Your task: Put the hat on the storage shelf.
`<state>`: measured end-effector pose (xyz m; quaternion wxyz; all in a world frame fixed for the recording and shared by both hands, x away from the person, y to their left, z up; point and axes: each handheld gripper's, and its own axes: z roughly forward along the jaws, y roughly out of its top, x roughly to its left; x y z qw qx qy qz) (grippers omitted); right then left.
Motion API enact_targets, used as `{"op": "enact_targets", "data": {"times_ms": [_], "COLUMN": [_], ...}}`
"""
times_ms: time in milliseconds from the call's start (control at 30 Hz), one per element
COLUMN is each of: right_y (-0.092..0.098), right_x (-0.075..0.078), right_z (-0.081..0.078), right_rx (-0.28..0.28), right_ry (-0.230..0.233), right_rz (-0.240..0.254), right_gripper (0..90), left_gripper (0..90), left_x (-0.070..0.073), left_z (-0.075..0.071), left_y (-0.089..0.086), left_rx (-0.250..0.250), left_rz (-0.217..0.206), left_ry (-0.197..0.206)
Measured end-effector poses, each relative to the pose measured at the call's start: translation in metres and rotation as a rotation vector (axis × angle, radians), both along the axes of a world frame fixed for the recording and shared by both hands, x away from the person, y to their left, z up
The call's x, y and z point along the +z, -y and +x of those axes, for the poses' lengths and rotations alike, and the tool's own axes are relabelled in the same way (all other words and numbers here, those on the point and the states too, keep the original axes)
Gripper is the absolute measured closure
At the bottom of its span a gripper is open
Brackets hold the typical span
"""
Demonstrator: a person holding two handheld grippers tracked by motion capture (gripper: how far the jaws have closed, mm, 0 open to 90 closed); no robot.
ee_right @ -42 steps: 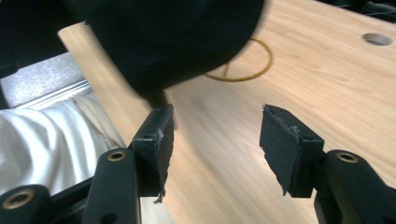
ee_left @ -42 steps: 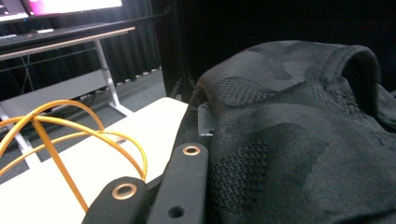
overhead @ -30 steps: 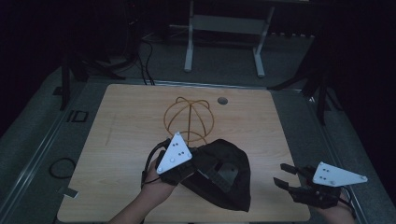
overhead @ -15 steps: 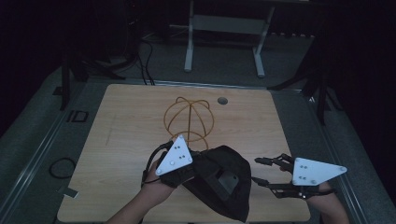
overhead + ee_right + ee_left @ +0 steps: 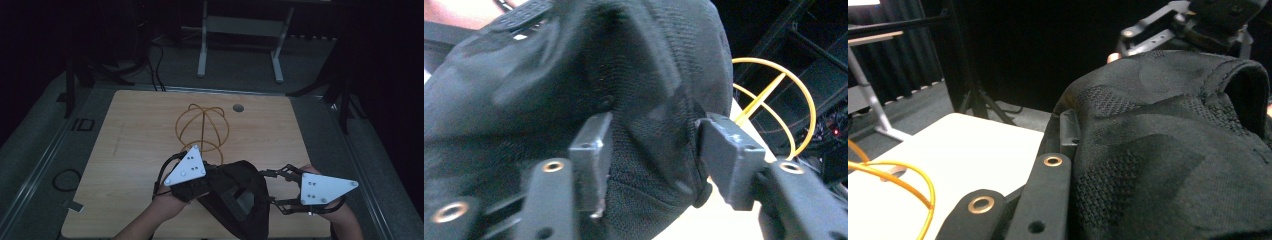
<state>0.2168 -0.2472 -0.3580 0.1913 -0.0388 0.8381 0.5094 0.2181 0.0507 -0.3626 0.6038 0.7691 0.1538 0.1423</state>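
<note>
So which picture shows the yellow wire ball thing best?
The high view: the round yellow wire frame stands whole on the light wooden table, behind the black knitted cap. The left gripper view catches just a few wires at the edge; the right gripper view shows part of its hoops past the cap.

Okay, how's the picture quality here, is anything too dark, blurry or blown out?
High view: dim overall, surroundings nearly black, and the black cap loses detail against the table. Left gripper view: the table is blown out to near white, while the cap's knit is sharp. Right gripper view: the jaws and nearby fabric are soft, and the yellow wire frame stays bright against a dark background.
</note>
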Motion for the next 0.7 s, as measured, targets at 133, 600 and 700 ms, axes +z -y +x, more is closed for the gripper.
{"op": "enact_targets", "data": {"times_ms": [133,600,700], "right_y": [-0.006,-0.01,-0.007], "right_x": [-0.001,0.0,0.001], "right_z": [-0.001,-0.008,-0.009], "right_rx": [0.005,-0.009,0.002], "right_ry": [-0.012,-0.013,-0.028], "right_rz": [0.001,-0.02,-0.014], "right_gripper": [44.0,89.1,89.2], "left_gripper": [89.3,89.1,88.7], "left_x": [0.0,-0.003,-0.006], "left_z": [0.001,0.006,0.008], "left_y": [-0.001,-0.006,-0.007], "left_rx": [-0.014,-0.001,0.006], "left_rz": [-0.009,-0.021,-0.017], "left_ry": [-0.004,-0.018,-0.022]}}
